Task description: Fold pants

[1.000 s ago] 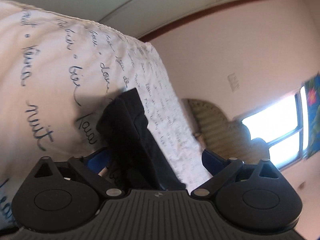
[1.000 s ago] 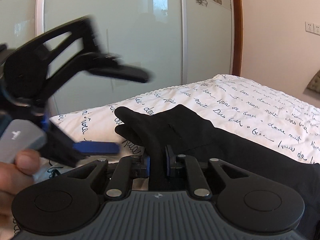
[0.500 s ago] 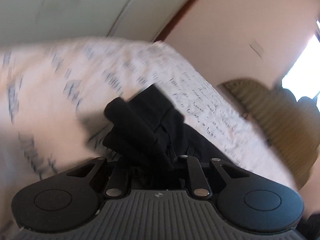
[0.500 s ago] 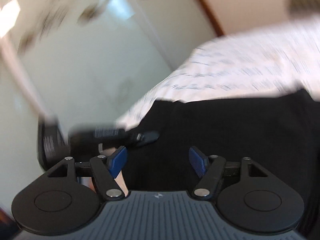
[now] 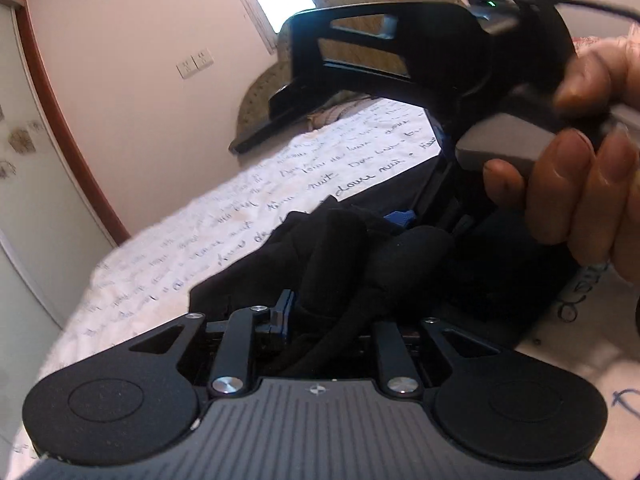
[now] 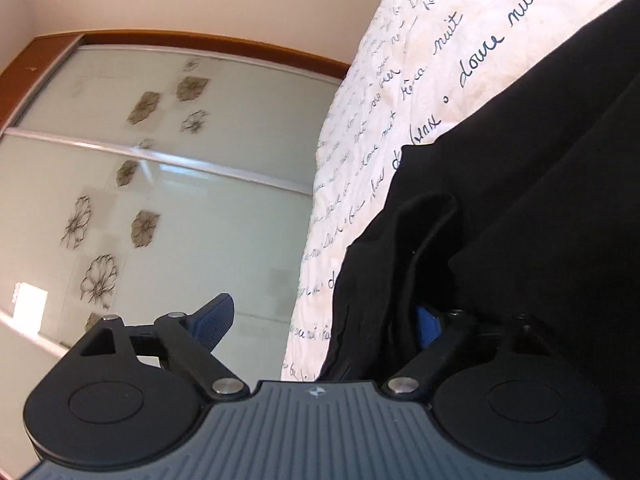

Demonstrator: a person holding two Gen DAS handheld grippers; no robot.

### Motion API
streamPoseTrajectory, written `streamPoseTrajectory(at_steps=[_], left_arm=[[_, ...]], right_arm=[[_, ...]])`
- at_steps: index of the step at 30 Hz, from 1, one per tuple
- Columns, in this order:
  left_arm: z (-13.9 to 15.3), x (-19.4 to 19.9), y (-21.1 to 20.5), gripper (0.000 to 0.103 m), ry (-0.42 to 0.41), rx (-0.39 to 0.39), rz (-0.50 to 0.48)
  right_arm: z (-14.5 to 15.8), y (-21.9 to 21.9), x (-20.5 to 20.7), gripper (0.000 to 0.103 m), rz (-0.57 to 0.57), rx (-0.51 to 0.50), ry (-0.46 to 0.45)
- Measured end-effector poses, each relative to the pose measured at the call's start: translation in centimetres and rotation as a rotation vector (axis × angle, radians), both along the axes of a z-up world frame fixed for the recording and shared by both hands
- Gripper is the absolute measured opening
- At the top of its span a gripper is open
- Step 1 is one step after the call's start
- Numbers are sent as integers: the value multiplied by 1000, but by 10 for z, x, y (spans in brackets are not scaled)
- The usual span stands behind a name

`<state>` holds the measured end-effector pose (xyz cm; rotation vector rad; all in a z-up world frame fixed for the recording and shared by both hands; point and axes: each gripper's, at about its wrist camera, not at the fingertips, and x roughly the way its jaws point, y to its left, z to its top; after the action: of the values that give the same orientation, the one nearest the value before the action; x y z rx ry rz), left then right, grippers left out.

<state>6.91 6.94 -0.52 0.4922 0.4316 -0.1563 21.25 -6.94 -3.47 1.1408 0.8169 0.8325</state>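
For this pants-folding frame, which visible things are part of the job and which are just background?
Part of the job:
- black fabric pants, bunched on the bed
- left gripper, shut on the pants
- right gripper, open, fabric between its fingers
- white bedsheet with dark cursive script, the work surface

Background:
- frosted glass wardrobe doors with flower decals
- woven tan headboard
- white wall sockets

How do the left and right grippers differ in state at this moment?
The left gripper is shut on a bunched fold of the black pants; the right gripper is open, its fingers wide apart. Cloth fills the left gripper's gap, while the pants cover only the right gripper's right finger and its left finger is bare. Both are at the pants on the printed bedsheet.
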Motion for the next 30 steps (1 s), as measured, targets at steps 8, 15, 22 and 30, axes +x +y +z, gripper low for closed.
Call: streamPoseTrajectory(at_steps=[8, 15, 22, 30], left_arm=[[14, -36, 35, 58, -21, -137, -60], [11, -61, 112, 91, -131, -543, 196], [15, -63, 135, 94, -166, -702, 220], [11, -67, 125, 95, -146, -698, 209]], right_arm=[[13, 15, -8, 79, 75, -247, -67], [16, 24, -23, 19, 76, -465, -157], [46, 6, -26, 13, 52, -402, -220], [96, -99, -39, 13, -6, -476, -244]])
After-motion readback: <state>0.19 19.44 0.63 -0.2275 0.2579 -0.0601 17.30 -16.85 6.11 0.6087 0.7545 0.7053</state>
